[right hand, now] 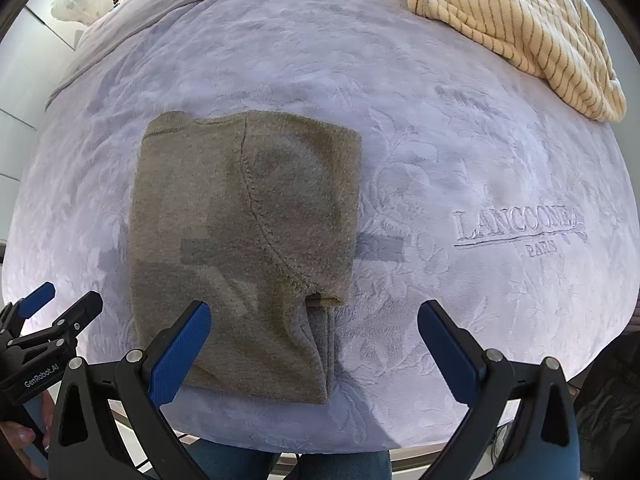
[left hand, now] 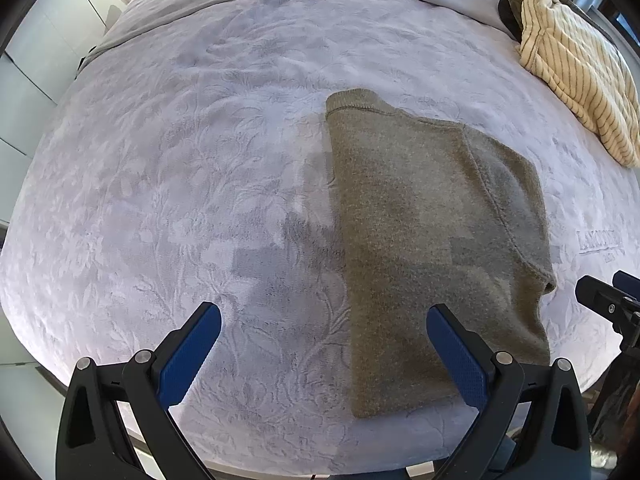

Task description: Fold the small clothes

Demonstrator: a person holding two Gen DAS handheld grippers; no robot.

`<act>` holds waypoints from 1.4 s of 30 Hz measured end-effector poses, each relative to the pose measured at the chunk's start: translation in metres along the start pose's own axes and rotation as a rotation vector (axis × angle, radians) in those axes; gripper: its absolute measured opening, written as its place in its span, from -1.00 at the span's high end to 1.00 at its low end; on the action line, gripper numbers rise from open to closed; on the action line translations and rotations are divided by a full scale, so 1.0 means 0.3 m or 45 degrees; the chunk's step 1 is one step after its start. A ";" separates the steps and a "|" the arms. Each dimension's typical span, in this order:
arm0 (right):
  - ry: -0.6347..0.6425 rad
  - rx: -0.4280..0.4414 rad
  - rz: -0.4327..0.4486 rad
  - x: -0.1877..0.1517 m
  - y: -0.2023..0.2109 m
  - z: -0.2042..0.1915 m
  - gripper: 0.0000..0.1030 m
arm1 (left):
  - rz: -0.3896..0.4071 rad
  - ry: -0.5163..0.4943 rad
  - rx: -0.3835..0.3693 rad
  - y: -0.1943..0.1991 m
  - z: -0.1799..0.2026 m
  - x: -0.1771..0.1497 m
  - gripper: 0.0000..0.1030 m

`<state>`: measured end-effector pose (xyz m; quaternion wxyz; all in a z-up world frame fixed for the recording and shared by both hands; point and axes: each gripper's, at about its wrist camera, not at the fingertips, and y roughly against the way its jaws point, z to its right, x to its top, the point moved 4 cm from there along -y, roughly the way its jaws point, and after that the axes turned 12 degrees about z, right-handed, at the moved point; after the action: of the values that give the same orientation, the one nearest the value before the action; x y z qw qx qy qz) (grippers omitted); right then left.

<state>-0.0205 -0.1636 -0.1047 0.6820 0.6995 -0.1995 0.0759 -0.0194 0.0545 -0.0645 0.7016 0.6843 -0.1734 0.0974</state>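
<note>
Sweater (right hand: pixel 240 248), olive-grey and folded into a rectangle, lies flat on the bed (right hand: pixel 440 152) near its front edge. Both claws hang over it pointing down: left claw (left hand: pixel 324 344) spread wide and empty, right claw (right hand: pixel 314 340) likewise spread with nothing pinched. A striped garment (right hand: pixel 520 28) lies crumpled at the bed's far right.

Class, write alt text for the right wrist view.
A folded olive-grey sweater lies on a pale embossed bedspread, below the open right gripper, which holds nothing. A striped cream garment lies at the far right.
</note>
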 end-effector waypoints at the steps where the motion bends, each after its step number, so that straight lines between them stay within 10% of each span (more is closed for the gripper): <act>1: -0.001 0.000 0.001 -0.001 0.000 -0.001 -1.00 | -0.001 0.002 -0.002 0.000 0.000 0.000 -1.00; 42: 0.020 -0.015 -0.006 0.000 0.000 -0.009 -1.00 | -0.009 0.003 0.022 -0.001 -0.010 -0.002 -1.00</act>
<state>-0.0200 -0.1608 -0.1046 0.6877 0.6955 -0.1928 0.0785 -0.0194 0.0575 -0.0650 0.6963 0.6907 -0.1694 0.0972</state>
